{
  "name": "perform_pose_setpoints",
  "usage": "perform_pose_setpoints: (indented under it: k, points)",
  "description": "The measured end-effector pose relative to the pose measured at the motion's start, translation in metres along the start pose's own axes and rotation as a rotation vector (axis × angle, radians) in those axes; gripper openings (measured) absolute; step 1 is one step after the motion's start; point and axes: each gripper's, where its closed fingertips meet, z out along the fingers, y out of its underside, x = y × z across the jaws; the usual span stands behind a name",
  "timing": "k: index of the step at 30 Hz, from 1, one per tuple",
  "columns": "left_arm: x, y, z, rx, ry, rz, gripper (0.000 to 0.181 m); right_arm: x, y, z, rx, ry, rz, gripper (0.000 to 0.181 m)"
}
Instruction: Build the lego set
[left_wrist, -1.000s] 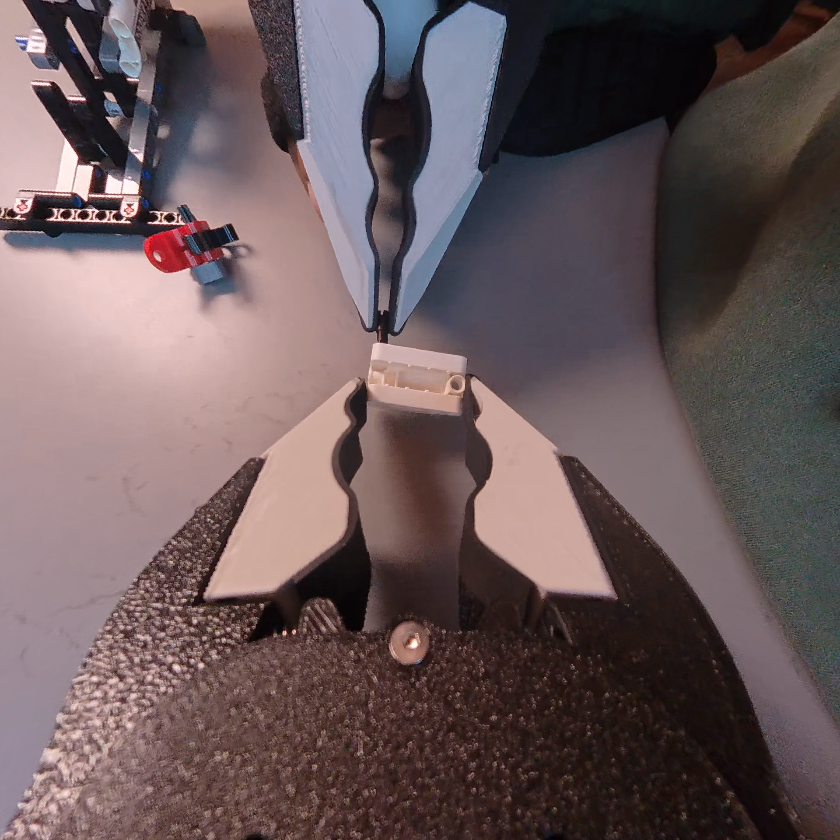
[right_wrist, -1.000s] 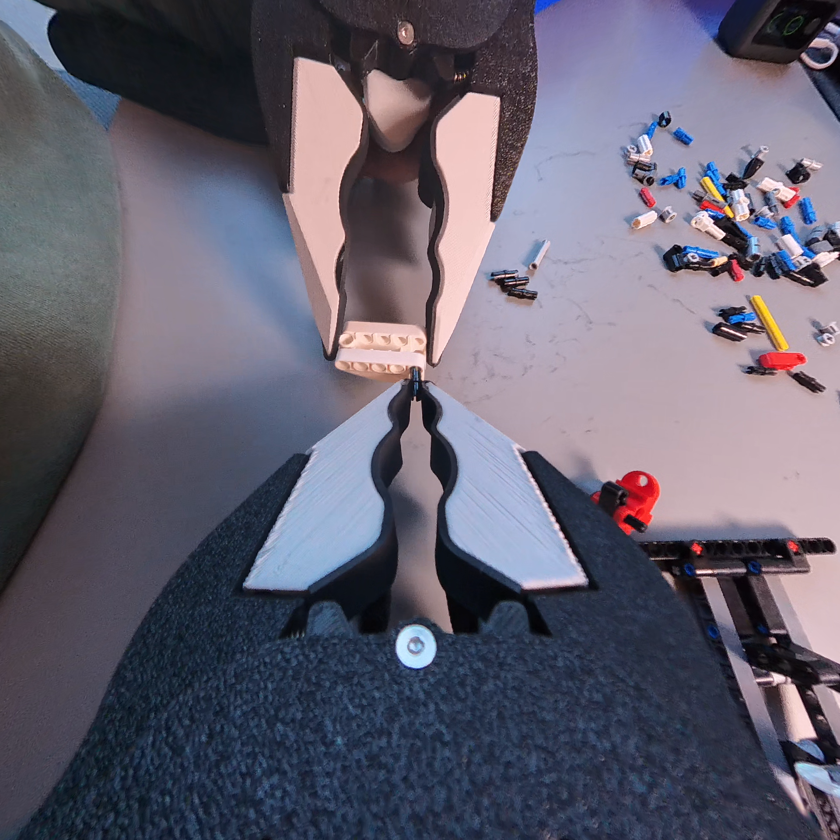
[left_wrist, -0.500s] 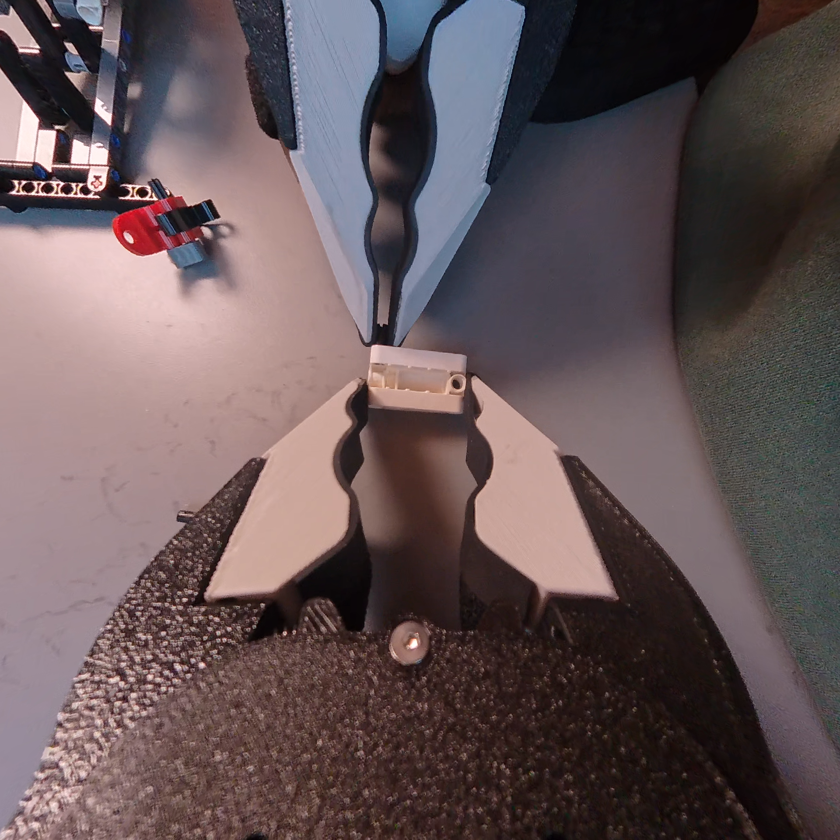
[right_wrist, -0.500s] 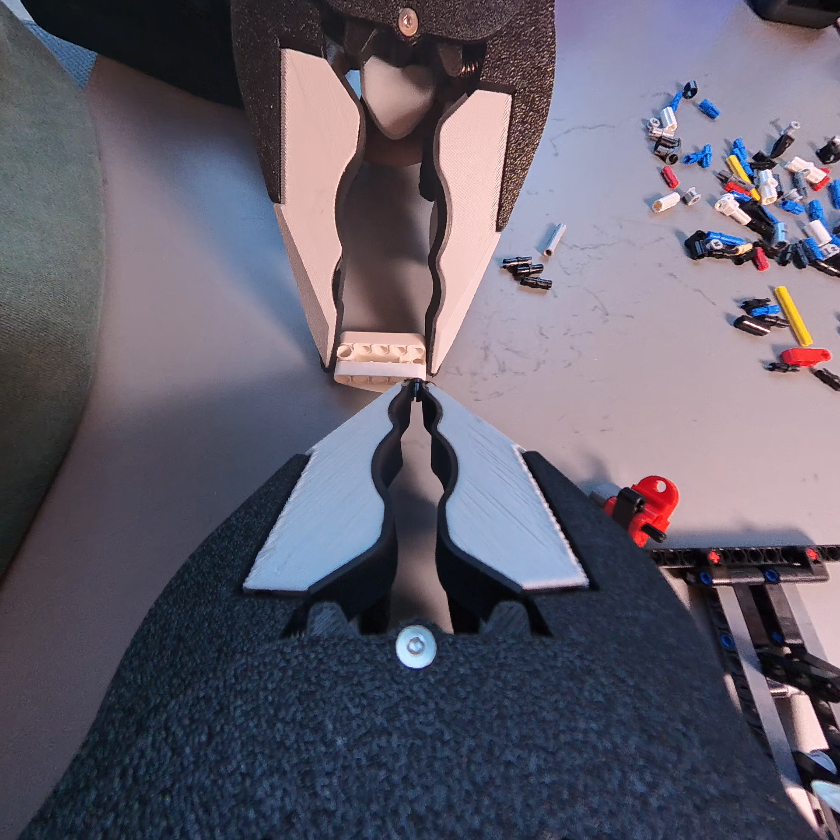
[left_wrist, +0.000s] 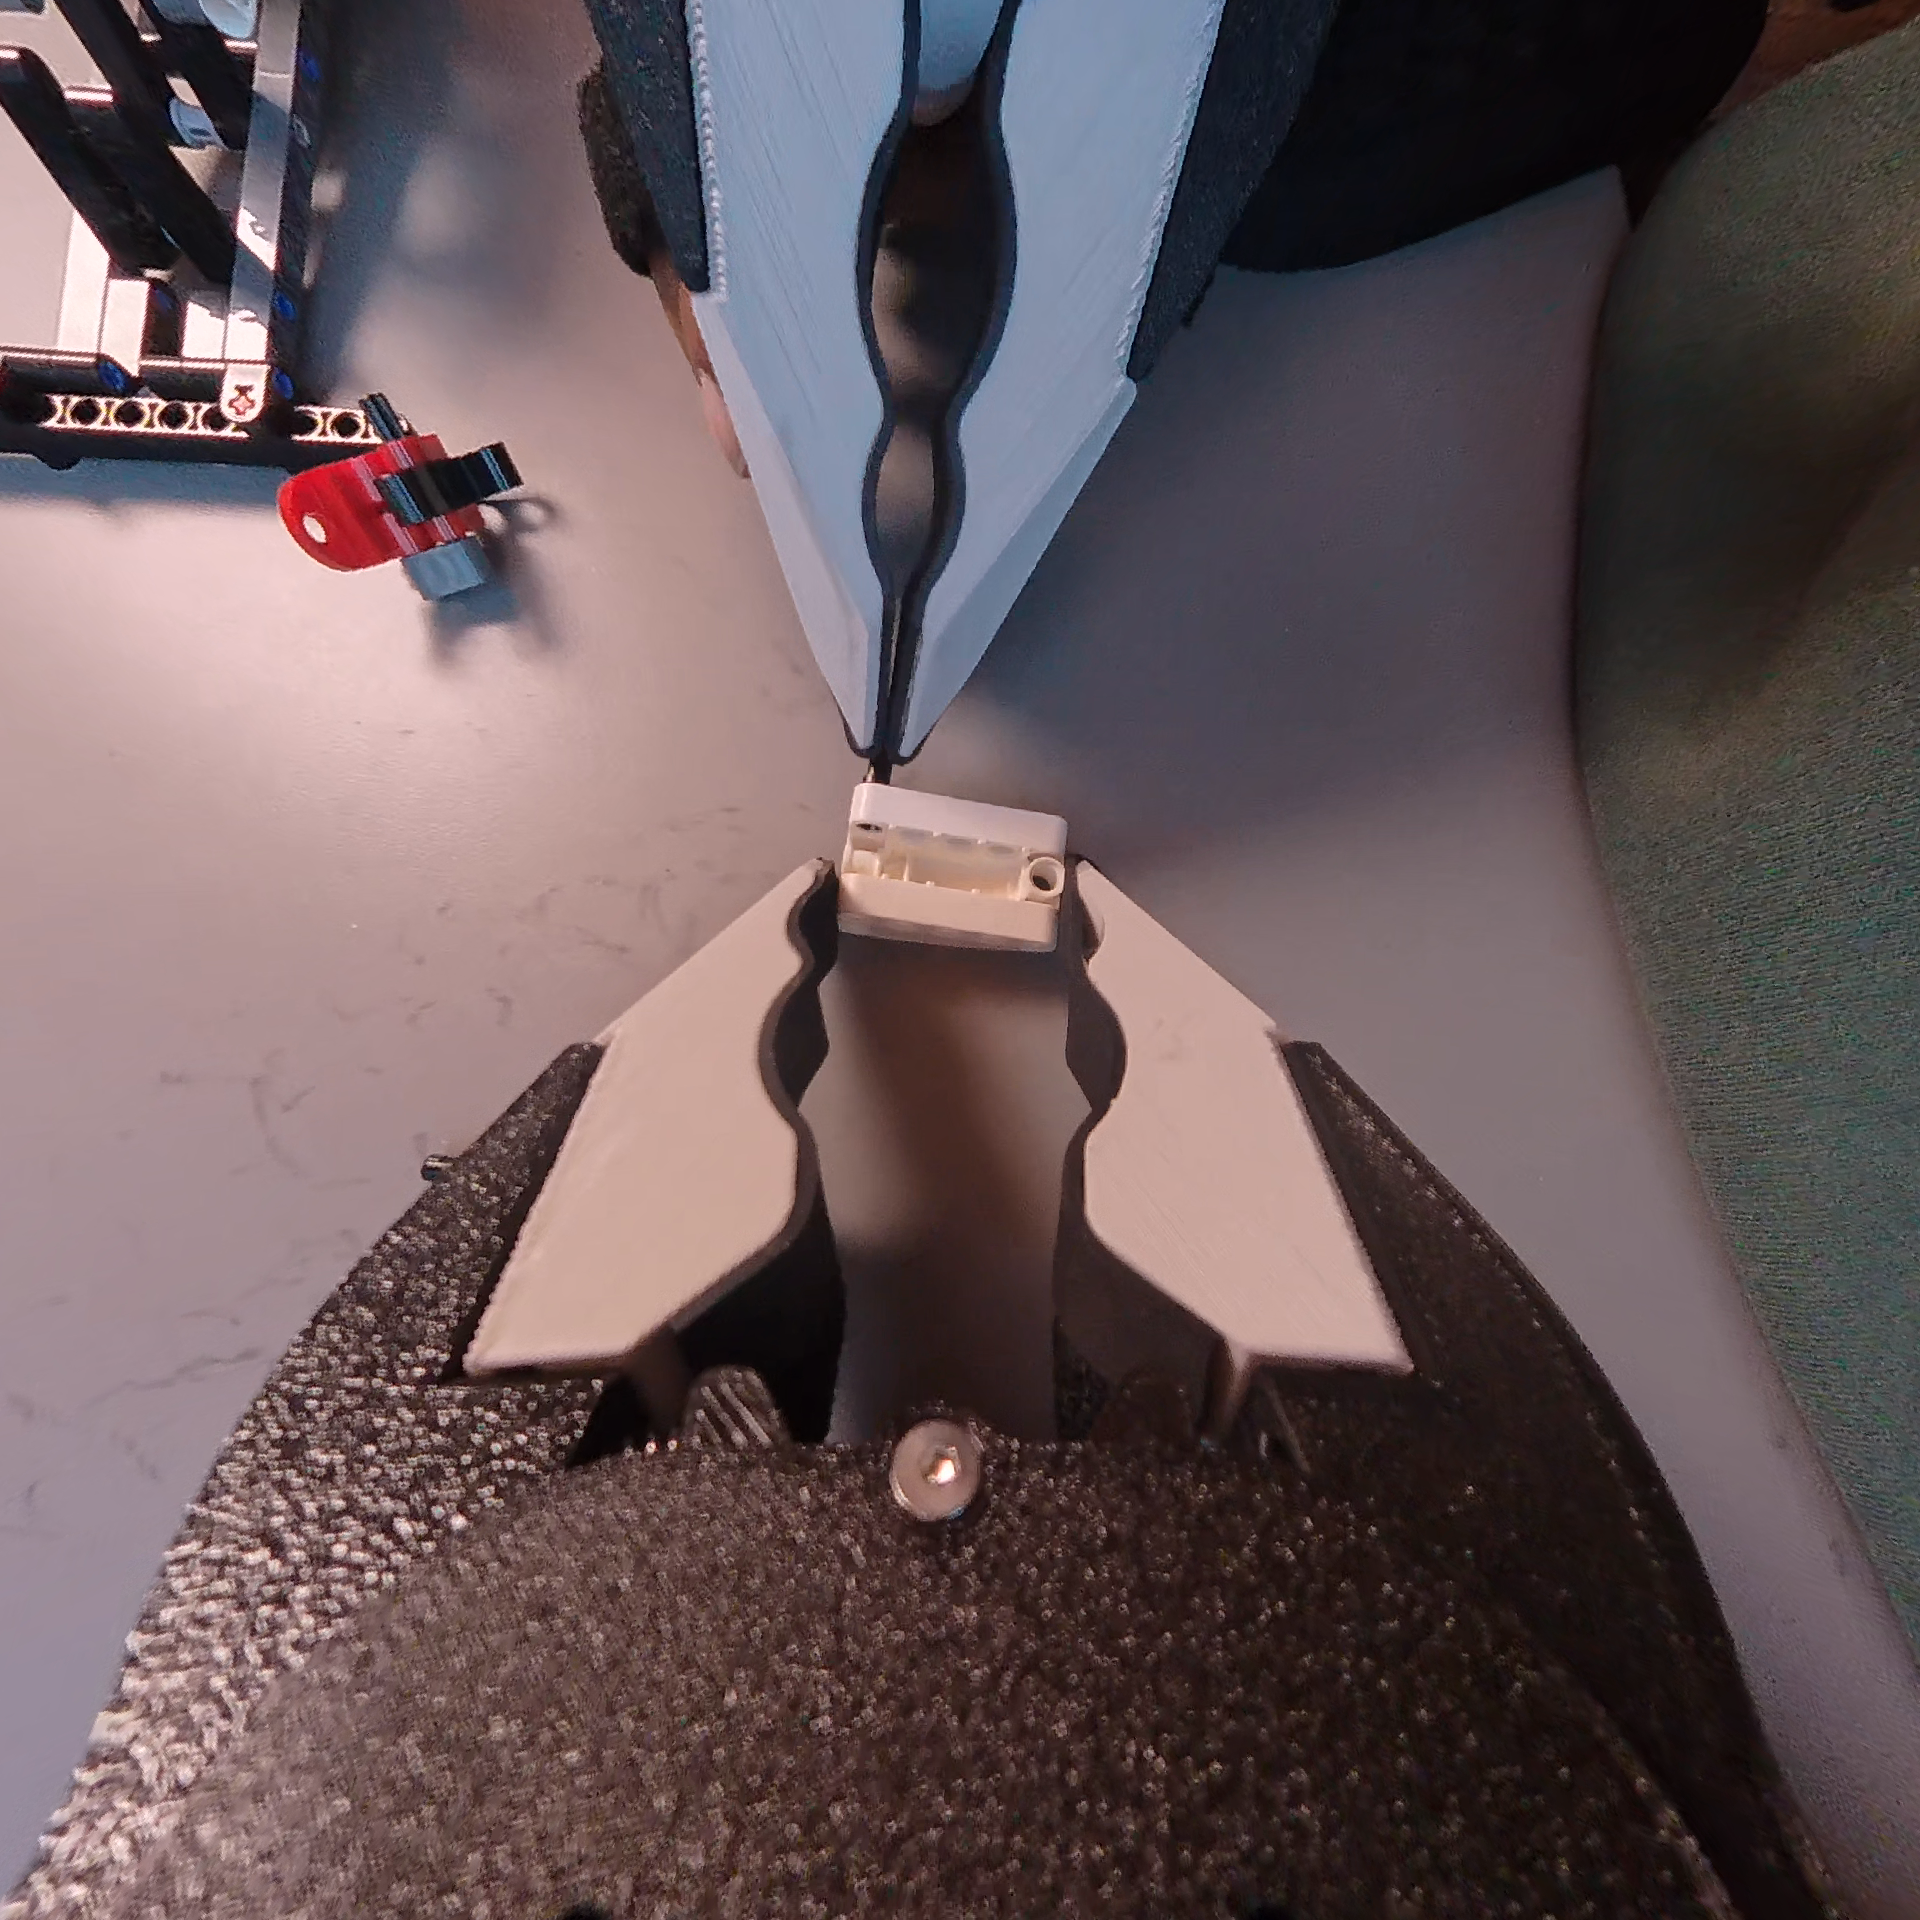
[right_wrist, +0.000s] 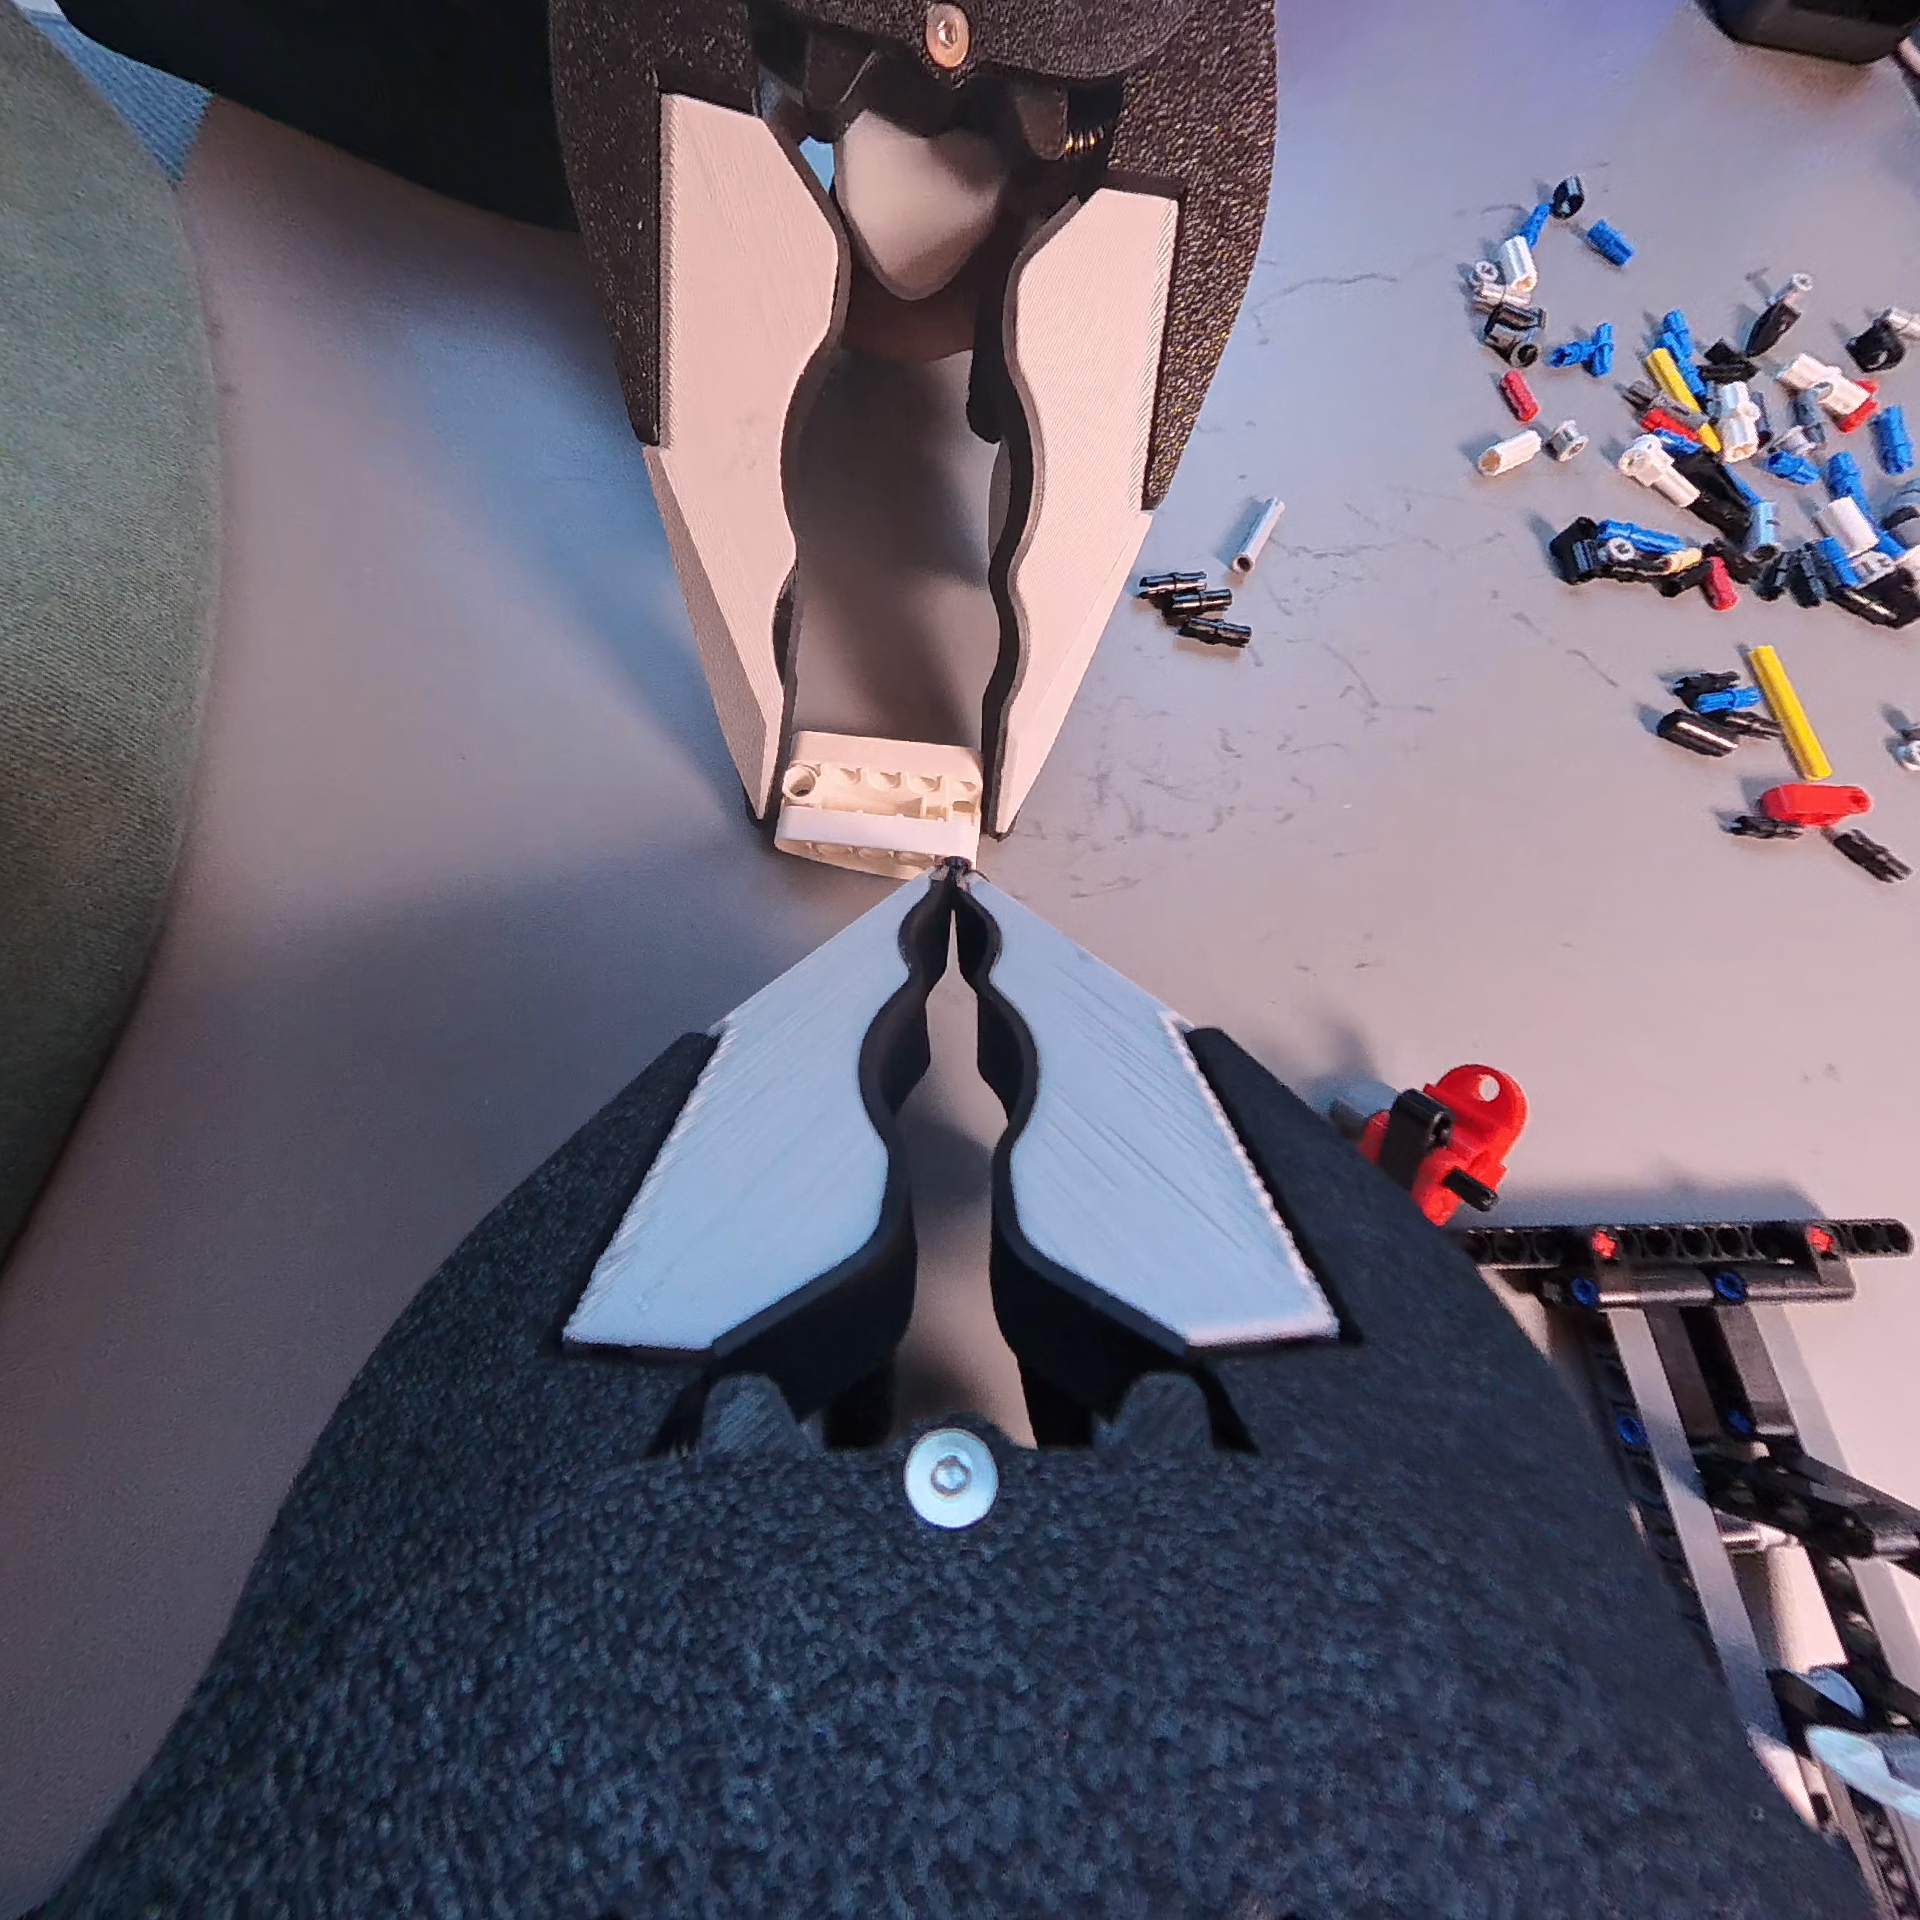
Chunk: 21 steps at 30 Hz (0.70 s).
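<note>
At frame centre the left gripper (left_wrist: 951, 883) pinches a white block (left_wrist: 951, 878) while the right gripper (right_wrist: 951, 883), fingers pressed on a small black pin (right_wrist: 949, 863), meets it; the black frame (right_wrist: 1704, 1351) at lower right looks only partly built, with many loose pieces (right_wrist: 1745, 468) left.

The grey table (right_wrist: 1403, 935) carries scattered small pieces (right_wrist: 1745, 468), a red part (right_wrist: 1455, 1132) and a black frame (right_wrist: 1704, 1351).
</note>
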Motion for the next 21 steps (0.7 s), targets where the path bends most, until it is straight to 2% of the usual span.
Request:
perform_pose_setpoints:
  k: [5, 21]
  points:
    - [0.0001, 0.0001, -0.0002, 0.001, -0.001, 0.0, 0.042, 0.0003, 0.0049, -0.0011, -0.02, -0.005, 0.004, 0.005]
    - [0.0003, 0.0, -0.0005, 0.001, 0.003, 0.006, 0.042, 0.0004, 0.0029, 0.0044, -0.02, -0.005, -0.028, 0.002]
